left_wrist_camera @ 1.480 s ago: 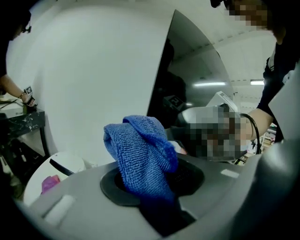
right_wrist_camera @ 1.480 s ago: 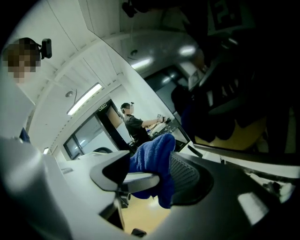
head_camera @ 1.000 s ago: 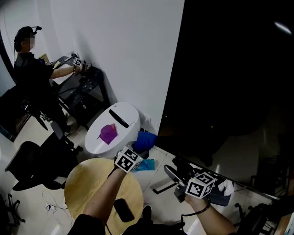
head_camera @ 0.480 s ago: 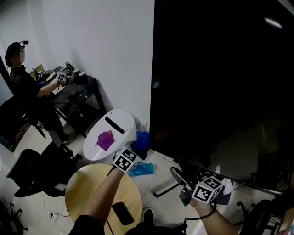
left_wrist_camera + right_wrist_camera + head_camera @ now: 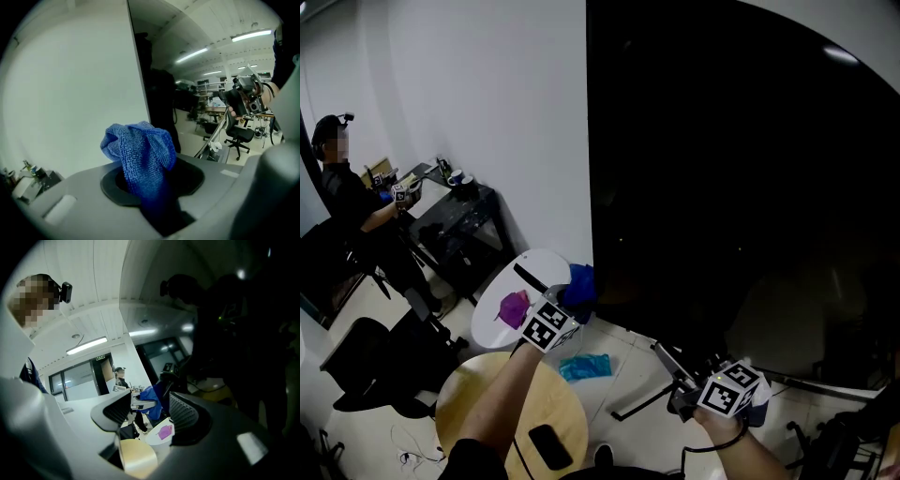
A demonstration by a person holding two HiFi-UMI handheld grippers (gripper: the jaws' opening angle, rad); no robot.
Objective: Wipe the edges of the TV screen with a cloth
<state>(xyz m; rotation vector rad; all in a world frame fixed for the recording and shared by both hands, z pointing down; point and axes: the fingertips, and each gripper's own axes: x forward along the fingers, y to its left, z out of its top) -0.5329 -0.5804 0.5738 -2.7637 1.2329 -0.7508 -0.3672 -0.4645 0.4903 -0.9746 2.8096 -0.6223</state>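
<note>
Pinching the crumpled blue microfibre cloth [image 5: 140, 150] tight in my left claw [image 5: 565, 305], bunched end forward for wiping, I hold it just beside the lower left edge of the big black TV screen [image 5: 722, 187]; my right claw [image 5: 152, 411] hangs parted, empty.

Right tongs [image 5: 149, 412], jaws apart and empty, framing the blue cloth [image 5: 151, 397] near the dark TV screen [image 5: 234, 333].

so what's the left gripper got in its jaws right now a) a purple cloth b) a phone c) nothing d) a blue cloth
d: the left gripper has its jaws shut on a bunched blue cloth, held up by the left edge of the TV screen.
</note>
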